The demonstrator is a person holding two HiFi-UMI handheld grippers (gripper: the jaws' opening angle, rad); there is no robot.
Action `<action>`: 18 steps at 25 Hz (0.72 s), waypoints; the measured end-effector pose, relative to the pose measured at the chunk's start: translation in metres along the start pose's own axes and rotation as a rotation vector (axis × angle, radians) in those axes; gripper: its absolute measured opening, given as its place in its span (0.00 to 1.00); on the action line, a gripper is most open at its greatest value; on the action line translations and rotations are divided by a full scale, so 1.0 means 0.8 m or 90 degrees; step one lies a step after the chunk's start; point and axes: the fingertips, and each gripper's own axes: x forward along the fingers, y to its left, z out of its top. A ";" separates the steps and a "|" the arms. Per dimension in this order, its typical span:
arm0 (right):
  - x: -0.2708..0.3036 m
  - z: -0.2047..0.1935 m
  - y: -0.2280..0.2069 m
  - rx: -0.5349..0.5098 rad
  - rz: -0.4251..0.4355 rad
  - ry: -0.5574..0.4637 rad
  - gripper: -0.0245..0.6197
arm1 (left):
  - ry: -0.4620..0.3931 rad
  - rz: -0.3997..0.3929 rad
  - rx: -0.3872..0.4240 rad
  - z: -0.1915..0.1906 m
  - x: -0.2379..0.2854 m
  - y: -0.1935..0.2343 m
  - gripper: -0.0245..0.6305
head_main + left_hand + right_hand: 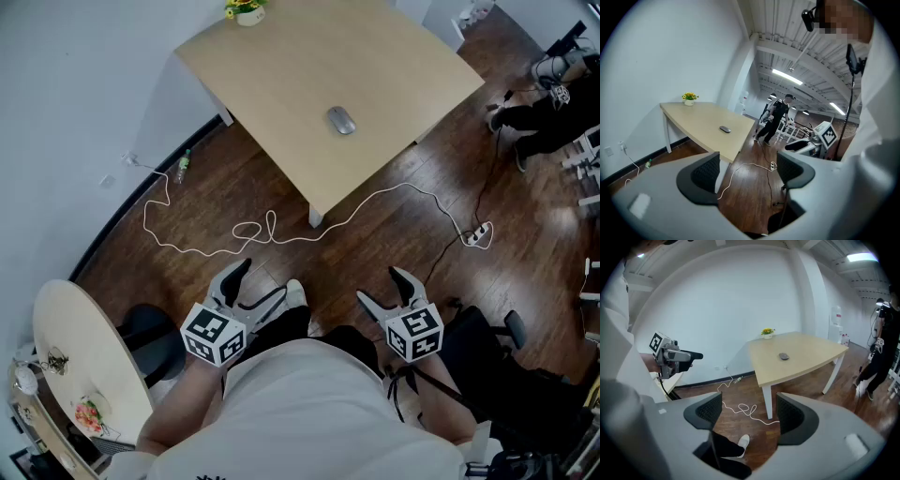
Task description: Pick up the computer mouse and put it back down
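Left gripper (253,286): held low, close to the person's body. The jaws stand wide apart with nothing between them; in the left gripper view only floor shows through the gap.
Right gripper (386,292): also low and close. The jaws are wide apart and empty.
Hidden: both hands are covered by the marker cubes.
White cable (272,230): lies in loops on the wooden floor, between the grippers and the table (281,66).
Computer mouse (341,120): lies on the table top near its middle, well apart from both grippers and far ahead of the jaws.
Mouse direction: in the head view the long axis runs diagonally, upper left to lower right. It is too small to tell which end is the front.
Flower pot (246,9): stands at the far table corner, cut off by the top edge.
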 end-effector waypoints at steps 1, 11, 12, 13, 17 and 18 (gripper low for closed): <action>0.018 0.012 -0.004 0.000 0.001 0.001 0.60 | 0.004 0.000 -0.002 0.004 0.003 0.014 0.58; 0.172 0.138 -0.100 -0.030 -0.013 0.015 0.60 | 0.007 0.019 -0.049 0.048 0.045 0.077 0.58; 0.190 0.152 -0.119 -0.035 -0.017 0.015 0.60 | 0.003 0.029 -0.052 0.055 0.054 0.081 0.58; 0.211 0.165 -0.139 -0.041 -0.020 0.016 0.60 | -0.001 0.041 -0.054 0.064 0.063 0.087 0.58; 0.312 0.202 -0.216 -0.066 -0.031 0.054 0.60 | -0.023 0.104 -0.090 0.102 0.093 0.117 0.58; 0.338 0.210 -0.233 -0.072 -0.031 0.069 0.60 | -0.030 0.115 -0.104 0.113 0.101 0.120 0.58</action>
